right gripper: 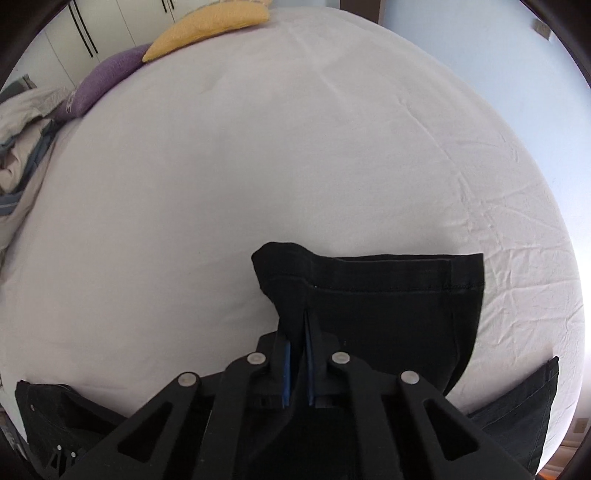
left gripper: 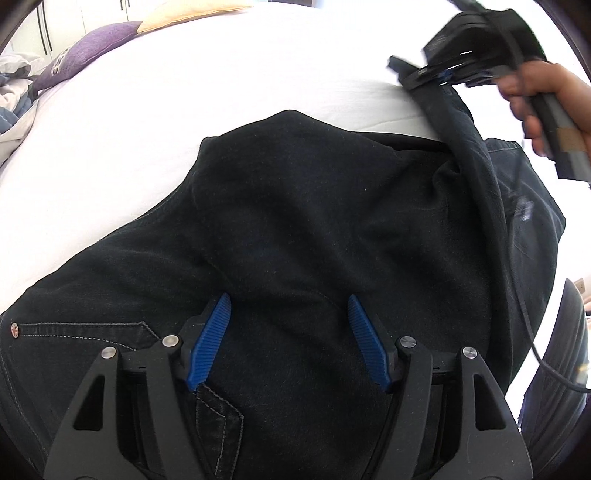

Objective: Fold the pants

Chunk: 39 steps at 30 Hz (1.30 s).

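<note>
Black jeans (left gripper: pixel 295 229) lie on a white bed sheet (left gripper: pixel 184 92). My left gripper (left gripper: pixel 290 306) is open, its blue pads apart just above the upper part of the jeans near a pocket seam. My right gripper (right gripper: pixel 297 332) is shut on the hem end of a trouser leg (right gripper: pixel 388 295) and holds it lifted above the sheet (right gripper: pixel 258 147). In the left wrist view the right gripper (left gripper: pixel 424 74) is at the top right, held by a hand, with a leg strip hanging from it.
A purple pillow (right gripper: pixel 107 77) and a yellow pillow (right gripper: pixel 210 26) lie at the far left of the bed. Crumpled bedding (right gripper: pixel 22 140) is heaped at the left edge. A wardrobe (right gripper: pixel 92 26) stands behind. A cable (left gripper: pixel 528 321) hangs at the right.
</note>
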Each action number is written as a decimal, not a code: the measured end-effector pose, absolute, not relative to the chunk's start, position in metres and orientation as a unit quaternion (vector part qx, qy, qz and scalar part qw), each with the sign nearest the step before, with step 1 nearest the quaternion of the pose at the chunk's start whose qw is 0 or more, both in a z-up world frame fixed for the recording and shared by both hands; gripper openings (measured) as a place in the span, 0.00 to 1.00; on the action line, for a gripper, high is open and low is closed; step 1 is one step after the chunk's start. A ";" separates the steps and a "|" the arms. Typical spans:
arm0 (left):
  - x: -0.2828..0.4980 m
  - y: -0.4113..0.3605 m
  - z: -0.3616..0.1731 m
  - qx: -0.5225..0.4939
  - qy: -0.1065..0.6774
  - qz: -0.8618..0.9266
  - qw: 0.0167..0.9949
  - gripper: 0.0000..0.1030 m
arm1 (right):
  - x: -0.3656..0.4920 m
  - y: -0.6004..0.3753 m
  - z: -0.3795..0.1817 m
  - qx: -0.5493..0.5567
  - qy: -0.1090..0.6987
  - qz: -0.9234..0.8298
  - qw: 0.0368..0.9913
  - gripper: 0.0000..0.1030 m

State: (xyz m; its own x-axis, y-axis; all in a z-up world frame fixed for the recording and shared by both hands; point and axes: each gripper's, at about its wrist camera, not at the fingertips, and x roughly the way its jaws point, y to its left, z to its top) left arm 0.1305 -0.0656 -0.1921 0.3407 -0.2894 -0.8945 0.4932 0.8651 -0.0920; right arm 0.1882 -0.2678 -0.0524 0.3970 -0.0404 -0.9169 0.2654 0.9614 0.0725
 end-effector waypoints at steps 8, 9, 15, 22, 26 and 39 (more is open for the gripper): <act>0.126 -0.086 -0.190 0.091 0.525 -0.218 0.818 0.67 | 0.036 -0.370 0.016 0.199 0.398 -0.112 0.889 0.06; 0.126 -0.088 -0.190 0.089 0.526 -0.214 0.818 0.68 | 0.010 -0.387 0.017 0.213 0.383 -0.125 0.890 0.06; 0.127 -0.098 -0.188 0.072 0.530 -0.193 0.823 0.73 | -0.107 -0.467 -0.066 0.388 0.354 -0.201 0.827 0.06; 0.124 -0.110 -0.189 0.075 0.528 -0.180 0.826 0.76 | -0.149 -0.484 -0.101 0.481 0.327 -0.152 0.800 0.30; 0.132 -0.118 -0.191 0.077 0.532 -0.169 0.826 0.77 | -0.148 -0.493 -0.097 0.526 0.298 -0.145 0.783 0.44; 0.132 -0.123 -0.193 0.071 0.534 -0.159 0.827 0.77 | -0.130 -0.494 -0.094 0.538 0.307 -0.147 0.772 0.07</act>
